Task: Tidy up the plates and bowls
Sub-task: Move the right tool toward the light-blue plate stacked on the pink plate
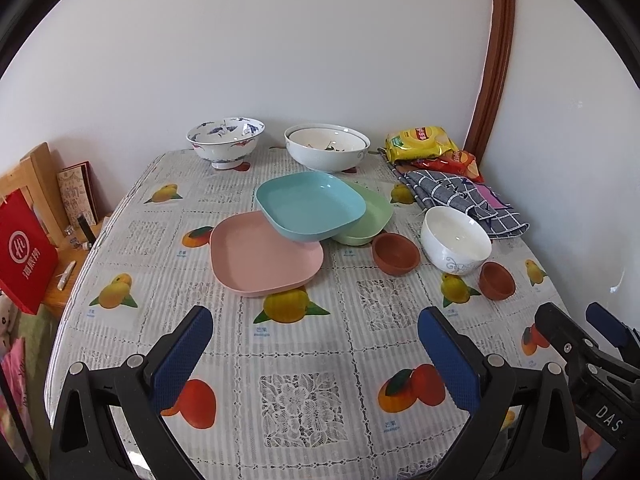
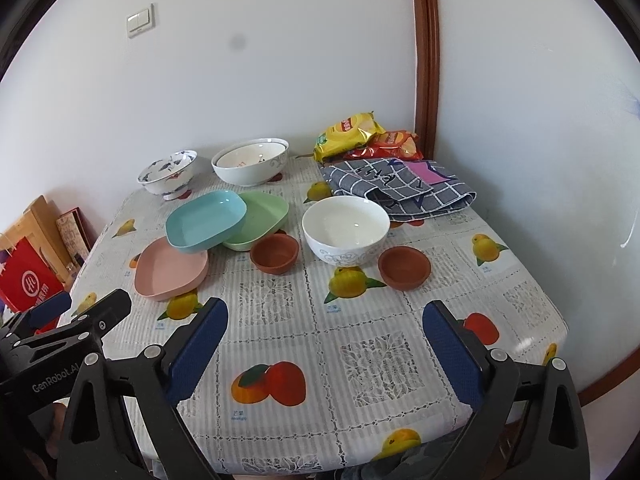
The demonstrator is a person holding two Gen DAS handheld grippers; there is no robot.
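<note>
Both grippers, left gripper [image 1: 316,344] and right gripper [image 2: 324,336], hover wide, empty; approach blue plate [image 1: 311,205] at 12 o'clock, grasp rim squarely.

Both fisheye views look forward and down from above the table's near edge [image 1: 320,420] toward the far wall. The left wrist view sits further left, facing the pink plate [image 1: 266,256]; the right wrist view sits further right, facing the white bowl [image 2: 346,230]. The 2 views share the whole tabletop, and each catches the other gripper at its edge.

Pink plate [image 1: 266,258], teal plate [image 1: 310,204], green plate [image 1: 374,216], terracotta bowls [image 1: 396,254], fruit-print tablecloth [image 1: 304,360], checked grey cloth [image 1: 464,196]
</note>
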